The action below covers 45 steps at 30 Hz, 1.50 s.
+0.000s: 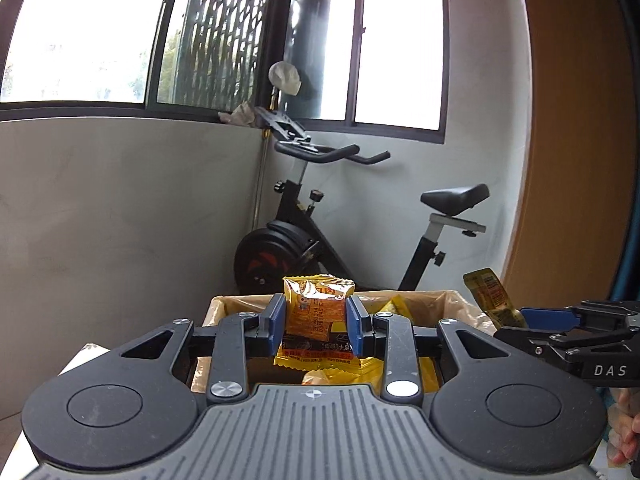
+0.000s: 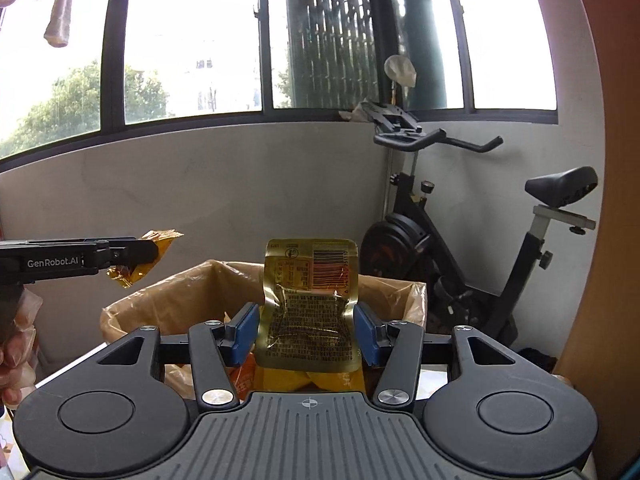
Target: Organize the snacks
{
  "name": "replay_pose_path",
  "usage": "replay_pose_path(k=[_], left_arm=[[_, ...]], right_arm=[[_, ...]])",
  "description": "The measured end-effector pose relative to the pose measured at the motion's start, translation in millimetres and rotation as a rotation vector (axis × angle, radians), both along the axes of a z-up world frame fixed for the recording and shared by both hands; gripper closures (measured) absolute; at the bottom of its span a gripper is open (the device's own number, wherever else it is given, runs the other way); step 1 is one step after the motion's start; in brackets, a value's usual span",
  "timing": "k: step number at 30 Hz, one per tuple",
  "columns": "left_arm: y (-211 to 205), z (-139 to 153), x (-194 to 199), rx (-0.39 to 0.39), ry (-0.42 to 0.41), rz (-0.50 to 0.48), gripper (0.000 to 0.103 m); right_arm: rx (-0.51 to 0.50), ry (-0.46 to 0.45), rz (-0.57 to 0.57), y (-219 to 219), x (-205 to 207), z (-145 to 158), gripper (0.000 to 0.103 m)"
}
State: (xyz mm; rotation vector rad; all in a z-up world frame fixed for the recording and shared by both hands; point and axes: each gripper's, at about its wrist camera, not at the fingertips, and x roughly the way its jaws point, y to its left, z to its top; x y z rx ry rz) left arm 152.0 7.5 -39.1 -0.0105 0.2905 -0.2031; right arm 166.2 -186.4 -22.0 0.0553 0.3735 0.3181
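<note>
Left wrist view: left gripper (image 1: 316, 326) clamped on an orange snack packet (image 1: 314, 318) at frame centre, above a bag-lined box (image 1: 452, 304) of yellow packets.

Right wrist view: right gripper (image 2: 306, 334) clamped on a gold foil pouch (image 2: 310, 308), centre frame, over the same box.

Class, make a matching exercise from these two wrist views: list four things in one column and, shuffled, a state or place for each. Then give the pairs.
Things:
1. orange snack packet
2. gold snack pouch
3. lined box
4. exercise bike

States or places:
A. stands by the wall
B. clamped in left tool
C. holds yellow packets
D. clamped in right tool

Pairs: 1-B, 2-D, 3-C, 4-A
</note>
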Motion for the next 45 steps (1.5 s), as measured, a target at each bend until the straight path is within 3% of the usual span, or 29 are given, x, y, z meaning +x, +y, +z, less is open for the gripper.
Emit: replay_pose_path(k=[3, 6, 8, 10, 13, 17, 20, 28, 32, 37, 45], left_arm=[[1, -6, 10, 0.024, 0.03, 0.012, 0.068], [5, -11, 14, 0.041, 0.052, 0.028, 0.06], [9, -13, 13, 0.032, 0.055, 0.032, 0.044], [12, -14, 9, 0.026, 0.051, 0.028, 0.021], [14, -10, 0, 0.031, 0.033, 0.015, 0.011], [10, 0, -12, 0.062, 0.013, 0.0, 0.007], [8, 12, -24, 0.06, -0.001, 0.001, 0.006], [9, 51, -61, -0.003, -0.035, 0.046, 0.0], [10, 68, -78, -0.016, -0.059, 0.05, 0.0], [8, 88, -105, -0.003, -0.129, 0.038, 0.0], [0, 100, -131, 0.004, -0.16, 0.066, 0.0]], right_arm=[[-0.011, 0.037, -0.012, 5, 14, -9, 0.055], [0.025, 0.081, -0.025, 5, 21, -20, 0.054], [0.023, 0.097, -0.03, 6, 23, -24, 0.052], [0.02, 0.1, -0.034, 5, 23, -25, 0.051], [0.027, 0.096, -0.04, 2, 17, -24, 0.039], [0.026, 0.06, -0.047, 1, 1, -14, 0.012], [0.03, 0.037, -0.051, 2, -15, -3, 0.0], [-0.032, -0.04, -0.089, 13, -63, 35, 0.0], [-0.01, -0.1, -0.078, 13, -91, 61, 0.0], [-0.01, -0.143, -0.09, 14, -118, 89, 0.0], [0.035, -0.153, -0.114, 9, -147, 110, 0.0]])
